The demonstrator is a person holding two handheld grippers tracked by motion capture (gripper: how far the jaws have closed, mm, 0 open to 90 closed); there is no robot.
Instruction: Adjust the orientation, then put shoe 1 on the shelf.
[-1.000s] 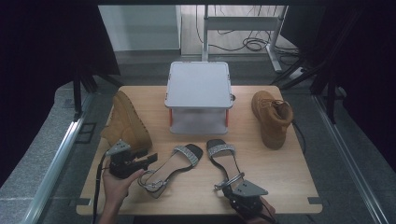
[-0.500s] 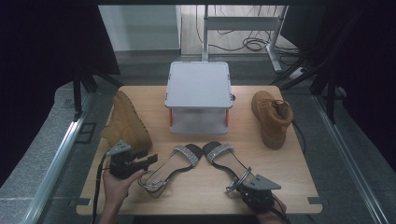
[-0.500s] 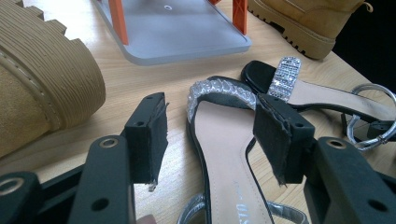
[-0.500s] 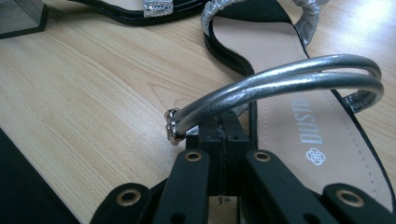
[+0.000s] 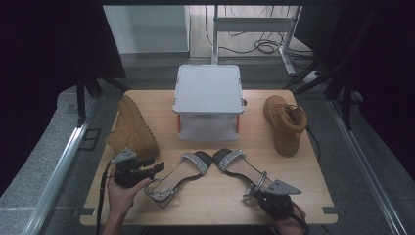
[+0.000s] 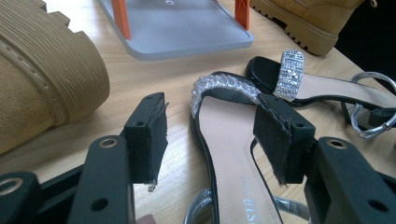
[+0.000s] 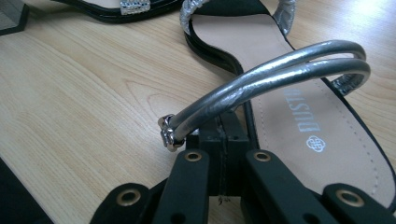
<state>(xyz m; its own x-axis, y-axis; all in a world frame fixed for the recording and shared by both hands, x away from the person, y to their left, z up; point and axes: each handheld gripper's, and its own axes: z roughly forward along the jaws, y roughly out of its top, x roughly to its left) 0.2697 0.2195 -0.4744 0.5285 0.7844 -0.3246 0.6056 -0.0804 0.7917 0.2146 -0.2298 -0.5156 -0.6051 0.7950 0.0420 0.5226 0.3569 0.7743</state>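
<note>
place: lab | cues: black curtains; floor cables; desk frame

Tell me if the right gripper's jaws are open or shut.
Shut. In the right gripper view the right gripper has its pads pressed together at the heel of the right sandal, under its silver ankle strap.

sandals: 2, black w/ rhinestone straps
boots: 2, tan suede
shoe rack: 1, grey
</note>
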